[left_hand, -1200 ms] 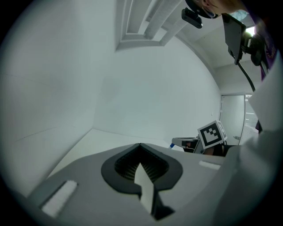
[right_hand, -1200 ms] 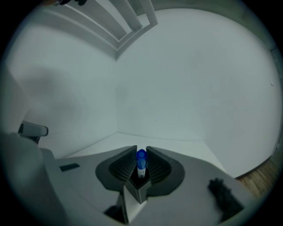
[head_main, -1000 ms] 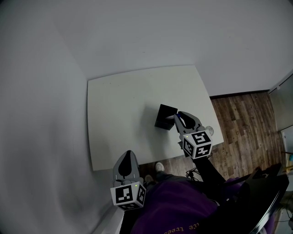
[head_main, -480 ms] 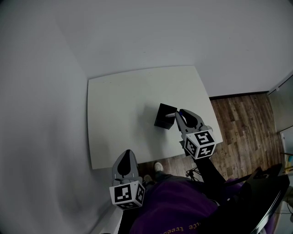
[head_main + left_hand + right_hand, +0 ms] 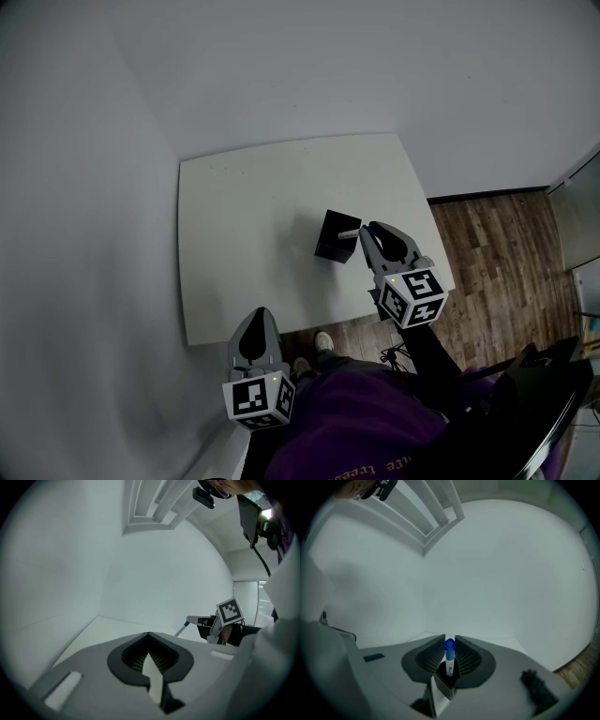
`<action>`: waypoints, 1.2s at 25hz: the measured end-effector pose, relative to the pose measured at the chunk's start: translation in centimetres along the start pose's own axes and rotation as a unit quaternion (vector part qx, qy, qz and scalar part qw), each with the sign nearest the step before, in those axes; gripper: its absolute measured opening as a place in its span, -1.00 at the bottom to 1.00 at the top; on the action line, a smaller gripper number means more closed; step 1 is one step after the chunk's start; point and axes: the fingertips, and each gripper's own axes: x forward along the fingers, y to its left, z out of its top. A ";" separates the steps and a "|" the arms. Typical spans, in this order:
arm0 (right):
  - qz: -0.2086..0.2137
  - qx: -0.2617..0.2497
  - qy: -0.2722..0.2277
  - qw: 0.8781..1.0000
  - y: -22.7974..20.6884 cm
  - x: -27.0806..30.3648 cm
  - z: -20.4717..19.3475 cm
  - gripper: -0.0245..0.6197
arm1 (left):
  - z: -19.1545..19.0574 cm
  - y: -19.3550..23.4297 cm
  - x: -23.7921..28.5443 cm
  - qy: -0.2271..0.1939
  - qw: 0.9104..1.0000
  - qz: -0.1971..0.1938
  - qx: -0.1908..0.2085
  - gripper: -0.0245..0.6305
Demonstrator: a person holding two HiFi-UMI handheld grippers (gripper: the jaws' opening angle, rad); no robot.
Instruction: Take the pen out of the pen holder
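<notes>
A: Start at the left. What is the left gripper (image 5: 262,321) doing?

B: Nothing useful. It hangs low at the near edge of the table (image 5: 244,216), well apart from everything. Its own view shows the jaws pressed together with nothing between them.

A: And further right?

B: The black pen holder (image 5: 333,240) stands on the table toward its right side. The pen (image 5: 349,234) shows as a pale shaft over the holder's right upper edge. Just right of it is the right gripper (image 5: 367,232), its jaws pinching the pen; that gripper's view shows the blue end and the printed white barrel caught between the ribbed pads.

A: So which way does the pen lie from the jaws?

B: It reaches leftward from the jaw tips toward the holder. From the head view its long axis runs roughly along the gripper's own line, slanting down to the holder's mouth.

A: Is its lower end clear of the holder?

B: I cannot tell. From above the shaft overlaps the rim, and the left gripper's view hides the bottom of it behind that gripper's own body.

A: Then the move?

B: My guess is a pull by the right gripper, along the shaft, away from the holder. The left is too far off to matter.
</notes>
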 end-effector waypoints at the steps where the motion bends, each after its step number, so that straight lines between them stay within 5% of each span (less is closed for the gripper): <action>1: 0.000 0.001 -0.001 1.000 0.0 -0.1 0.1 -0.70 | -0.1 0.0 0.0 0.000 1.000 0.001 0.001 -0.91; 30: 0.004 0.007 -0.039 0.999 0.2 -2.6 2.5 -0.70 | -0.2 -1.5 -0.3 0.000 1.000 -0.017 0.004 -0.91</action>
